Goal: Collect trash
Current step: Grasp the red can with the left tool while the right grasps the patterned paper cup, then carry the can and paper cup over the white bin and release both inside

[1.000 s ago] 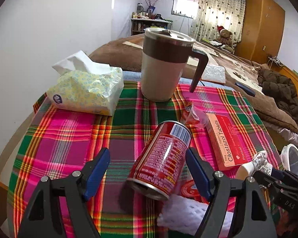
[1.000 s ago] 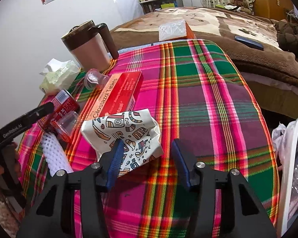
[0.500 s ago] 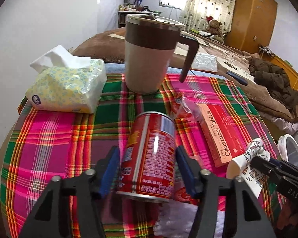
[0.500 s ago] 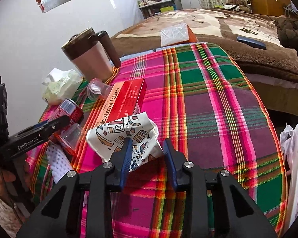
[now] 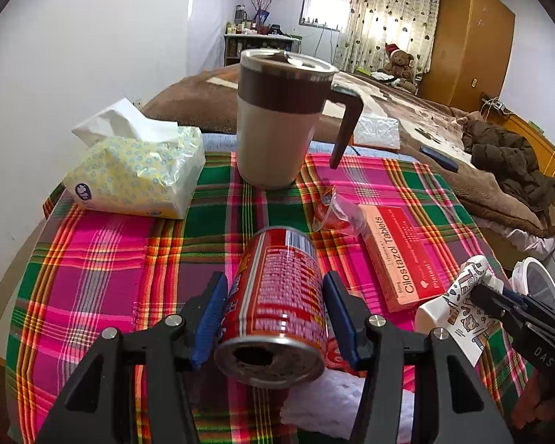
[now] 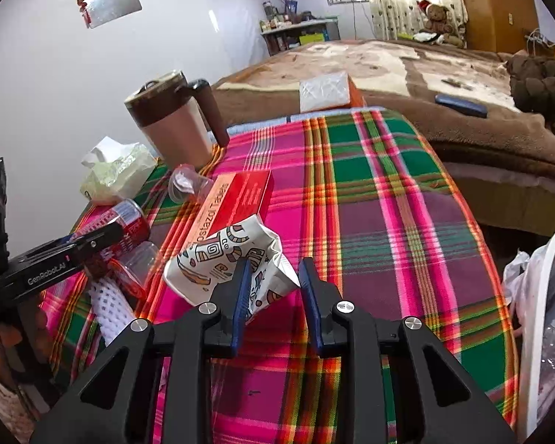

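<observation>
A red drink can (image 5: pixel 277 303) lies on its side between the blue pads of my left gripper (image 5: pixel 275 292), which is shut on it; the can also shows in the right wrist view (image 6: pixel 125 222). My right gripper (image 6: pixel 273 281) is shut on a crumpled patterned paper cup (image 6: pixel 225 259), held a little above the plaid tablecloth (image 6: pixel 370 203); the cup also shows at the right of the left wrist view (image 5: pixel 458 303). A clear plastic cup (image 6: pixel 137 262) and white foam netting (image 6: pixel 107 310) lie by the can.
A brown and beige mug (image 5: pixel 281 125), a tissue pack (image 5: pixel 137 174), a red tablet box (image 5: pixel 399 255) and a small clear wrapper (image 5: pixel 333 211) sit on the table. A white bin with a plastic liner (image 6: pixel 544 314) stands at the right. A bed lies beyond.
My left gripper closed in around the red can and gripped it. My right gripper closed on the paper cup and lifted it slightly.
</observation>
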`<state>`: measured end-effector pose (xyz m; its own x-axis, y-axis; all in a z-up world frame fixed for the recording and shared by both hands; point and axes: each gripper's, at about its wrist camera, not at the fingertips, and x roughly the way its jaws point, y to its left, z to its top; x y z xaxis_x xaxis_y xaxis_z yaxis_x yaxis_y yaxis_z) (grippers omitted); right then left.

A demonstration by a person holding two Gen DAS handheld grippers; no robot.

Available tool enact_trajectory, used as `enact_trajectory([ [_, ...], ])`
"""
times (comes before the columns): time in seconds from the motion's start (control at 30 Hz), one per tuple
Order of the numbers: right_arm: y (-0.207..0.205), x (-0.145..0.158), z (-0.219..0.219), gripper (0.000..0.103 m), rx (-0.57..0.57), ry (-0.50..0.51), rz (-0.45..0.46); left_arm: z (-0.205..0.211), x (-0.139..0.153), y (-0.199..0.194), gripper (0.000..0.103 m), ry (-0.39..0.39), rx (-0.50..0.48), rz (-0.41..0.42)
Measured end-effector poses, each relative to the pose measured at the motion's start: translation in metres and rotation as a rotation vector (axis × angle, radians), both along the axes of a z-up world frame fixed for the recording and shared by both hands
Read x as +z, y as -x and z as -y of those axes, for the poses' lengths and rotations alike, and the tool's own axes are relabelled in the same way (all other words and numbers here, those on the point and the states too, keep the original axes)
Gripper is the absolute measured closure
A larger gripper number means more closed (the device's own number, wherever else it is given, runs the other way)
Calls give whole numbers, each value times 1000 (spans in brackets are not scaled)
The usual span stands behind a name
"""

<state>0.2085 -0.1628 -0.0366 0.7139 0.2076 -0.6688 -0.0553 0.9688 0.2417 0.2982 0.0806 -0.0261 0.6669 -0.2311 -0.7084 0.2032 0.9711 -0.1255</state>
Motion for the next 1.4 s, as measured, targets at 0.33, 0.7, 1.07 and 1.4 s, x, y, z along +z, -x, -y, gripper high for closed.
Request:
enact_trajectory([
  [0.33,14,10,3,81,-6,5,46,4,7,19,48,-3,19,19],
  [0.7,29,23,15,81,-21,-14,97,14,26,44,49,-6,8,77],
  [1.07,47,37,33,81,-53,-25,147,38,49,68,49,-4,-38,137],
  [1.4,68,50,65,81,-118,-31,188,82,64,92,49,-8,-129,168],
])
